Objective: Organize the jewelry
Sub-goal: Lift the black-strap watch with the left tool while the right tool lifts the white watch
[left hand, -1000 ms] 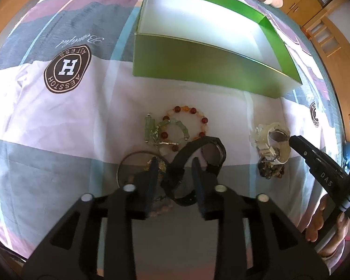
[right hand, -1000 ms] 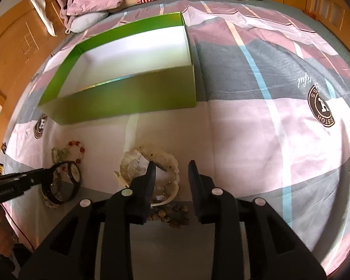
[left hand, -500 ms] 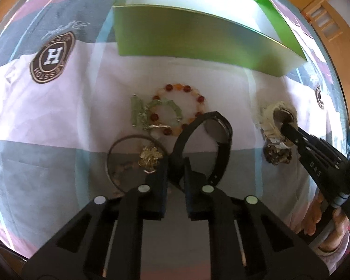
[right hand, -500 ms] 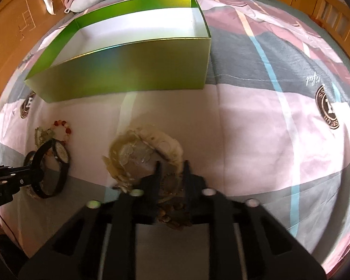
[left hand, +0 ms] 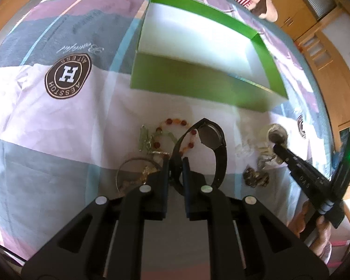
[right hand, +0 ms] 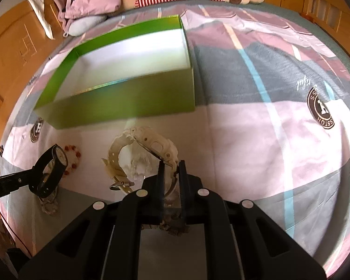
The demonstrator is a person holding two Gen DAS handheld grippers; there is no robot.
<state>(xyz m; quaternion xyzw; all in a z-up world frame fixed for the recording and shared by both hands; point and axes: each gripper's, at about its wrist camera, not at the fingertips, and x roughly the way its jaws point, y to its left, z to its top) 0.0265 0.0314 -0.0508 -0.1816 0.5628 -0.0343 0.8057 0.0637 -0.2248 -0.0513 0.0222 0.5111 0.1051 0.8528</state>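
two watches, black watch point(left hand: 212, 144) and cream watch point(right hand: 149, 147), clamped by their straps.

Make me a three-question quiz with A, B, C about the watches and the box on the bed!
1. Where is the green box?
A. beyond the jewelry
B. on the floor
C. under a pillow

2. What colour is the watch in the right tool?
A. red
B. cream
C. blue

3. What is the left tool doing?
A. wide open
B. gripping the black watch by its strap
C. inside the box

Answers: 1 A, it sits past the bracelets; 2 B, its case and strap look cream; 3 B, the strap is pinched between its fingers.
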